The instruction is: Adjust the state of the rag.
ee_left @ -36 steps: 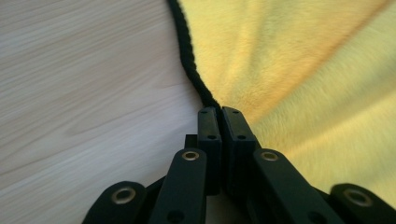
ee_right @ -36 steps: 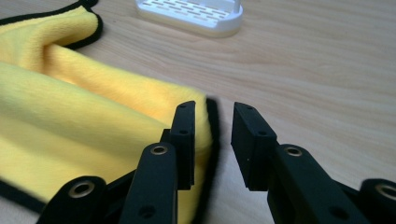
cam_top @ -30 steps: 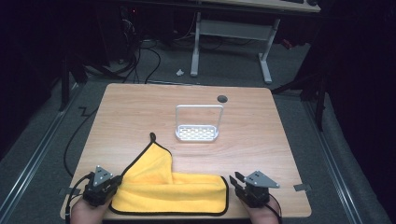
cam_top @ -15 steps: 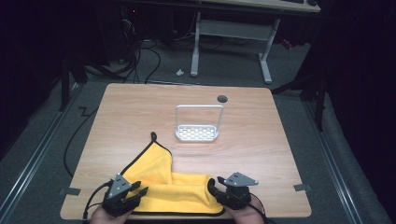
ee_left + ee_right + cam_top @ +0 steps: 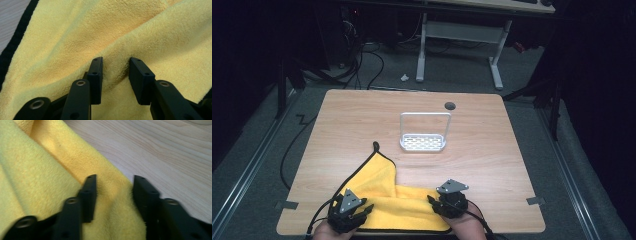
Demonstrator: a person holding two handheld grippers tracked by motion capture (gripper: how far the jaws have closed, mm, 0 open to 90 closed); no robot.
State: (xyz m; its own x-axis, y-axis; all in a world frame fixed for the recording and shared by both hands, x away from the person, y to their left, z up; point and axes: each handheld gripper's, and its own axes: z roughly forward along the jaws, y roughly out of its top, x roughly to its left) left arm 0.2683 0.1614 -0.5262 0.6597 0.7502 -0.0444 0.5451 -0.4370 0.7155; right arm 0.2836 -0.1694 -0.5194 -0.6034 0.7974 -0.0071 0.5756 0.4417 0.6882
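Here both jaws part-open, straddling folds of yellow cloth (image 5: 387, 192), gripping nothing yet.

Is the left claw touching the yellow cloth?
Touching. In the left gripper view the left claw stands open with both jaws pressed into the yellow cloth, and a raised fold of cloth sits between them.

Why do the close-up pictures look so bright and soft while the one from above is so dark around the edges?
High view: only the pale wooden table is lit; the floor around falls into shadow. Left gripper view: the fluffy yellow cloth with black trim is sharp near the fingers. Right gripper view: slightly blurred, fingers especially.
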